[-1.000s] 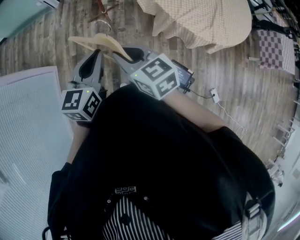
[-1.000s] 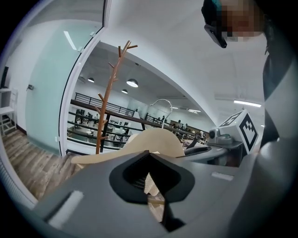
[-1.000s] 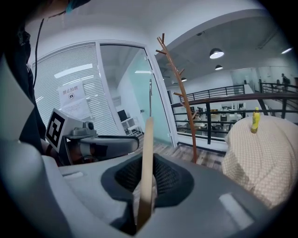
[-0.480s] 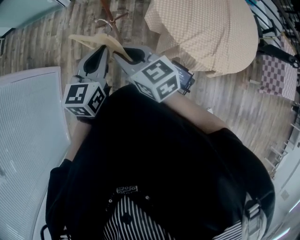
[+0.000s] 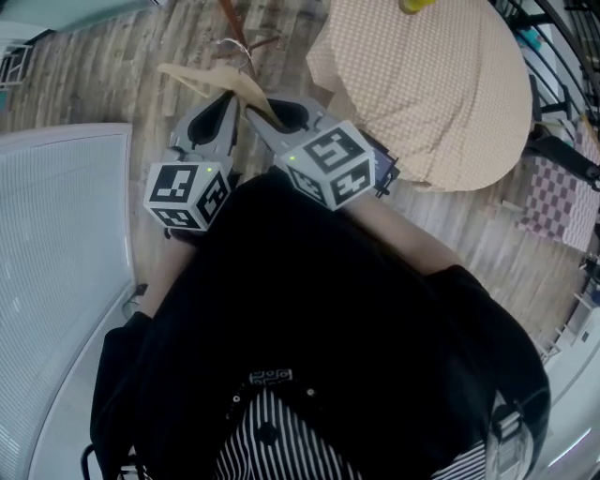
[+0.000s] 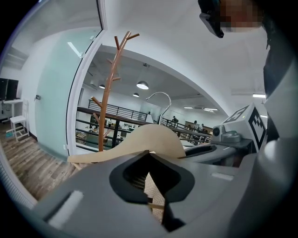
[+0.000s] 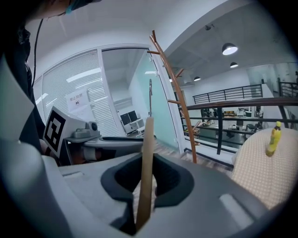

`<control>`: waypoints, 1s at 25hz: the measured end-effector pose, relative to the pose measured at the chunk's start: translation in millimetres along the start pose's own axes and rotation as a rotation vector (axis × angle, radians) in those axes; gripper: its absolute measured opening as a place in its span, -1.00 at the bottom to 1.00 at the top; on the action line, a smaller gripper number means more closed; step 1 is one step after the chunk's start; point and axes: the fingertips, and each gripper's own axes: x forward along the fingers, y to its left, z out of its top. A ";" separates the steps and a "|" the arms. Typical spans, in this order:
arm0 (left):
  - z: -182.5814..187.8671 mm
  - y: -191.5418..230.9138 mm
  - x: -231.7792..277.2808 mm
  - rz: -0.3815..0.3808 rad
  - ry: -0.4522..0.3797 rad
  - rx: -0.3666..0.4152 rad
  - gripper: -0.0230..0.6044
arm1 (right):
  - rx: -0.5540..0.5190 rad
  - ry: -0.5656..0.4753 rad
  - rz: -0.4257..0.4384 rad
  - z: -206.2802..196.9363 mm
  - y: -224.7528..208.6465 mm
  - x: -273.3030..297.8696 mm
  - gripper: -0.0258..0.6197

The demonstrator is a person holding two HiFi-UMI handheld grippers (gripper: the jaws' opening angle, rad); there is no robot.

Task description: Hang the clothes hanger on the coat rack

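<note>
Both grippers were clamped on the hanger [image 5: 208,79]: L gripper [image 6: 149,155] on one arm, R gripper [image 7: 145,158] by the neck, prob. to keep the hook [image 7: 150,95] upright. Hanger sat top centre, near the coat rack [image 5: 232,17], not yet hung.

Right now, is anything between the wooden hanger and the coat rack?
Nothing. In the right gripper view, only open air and bare floor separate the hanger from the coat rack.
</note>
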 end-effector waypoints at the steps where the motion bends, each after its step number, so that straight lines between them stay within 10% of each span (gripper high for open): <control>1: 2.6 -2.1 7.3 0.003 0.003 0.002 -0.93 | 0.002 0.000 0.005 2.6 -7.3 -1.5 -0.74; 13: 8.3 -9.3 28.0 0.042 0.030 0.015 -0.93 | 0.021 -0.010 0.077 8.3 -28.4 -4.6 -0.73; 25: 28.6 -13.6 85.4 -0.091 0.024 0.069 -0.93 | 0.031 -0.055 -0.041 28.8 -82.7 -5.0 -0.73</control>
